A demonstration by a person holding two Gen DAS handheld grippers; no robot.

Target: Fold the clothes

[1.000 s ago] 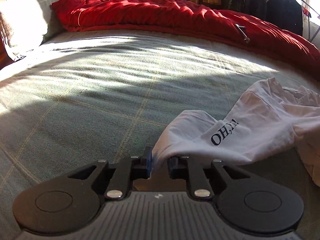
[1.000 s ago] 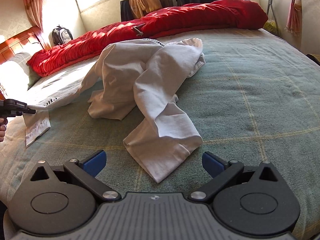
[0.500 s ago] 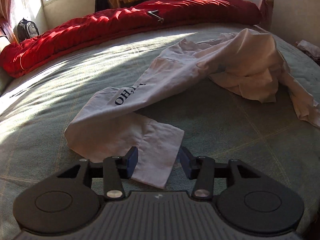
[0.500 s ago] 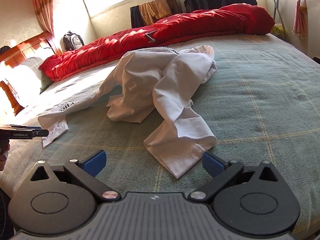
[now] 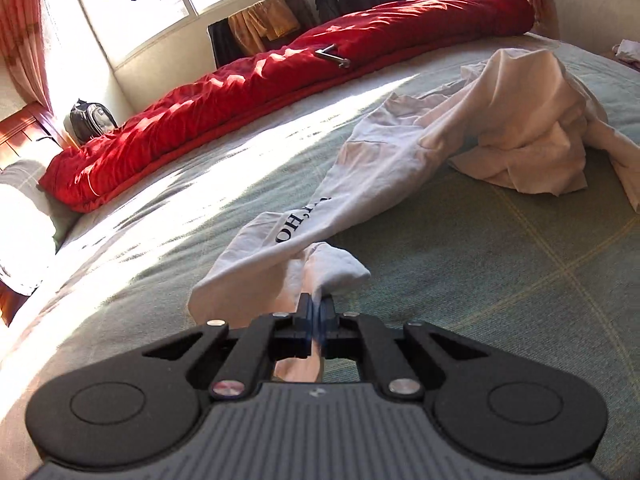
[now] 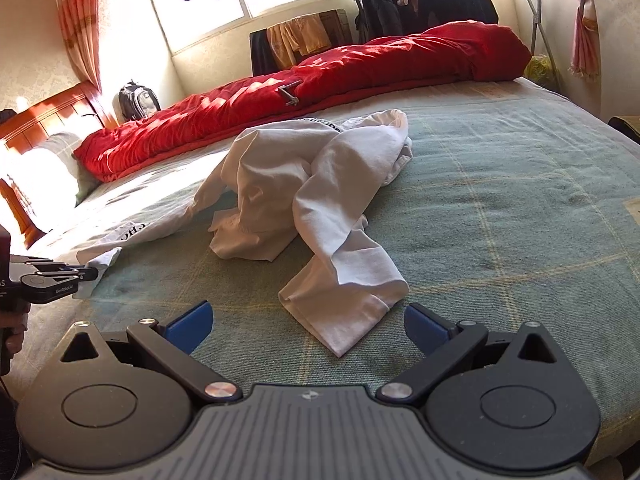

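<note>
Left claw is clenching the crumpled white cotton garment at a sleeve cuff; right claw is hovering released; cloth likely light, limp.

Hidden and cut-off parts

The dark lettering on the crumpled white cotton shirt is partly lost in a fold; the hand is cropped by the right-wrist view's edge.
</note>
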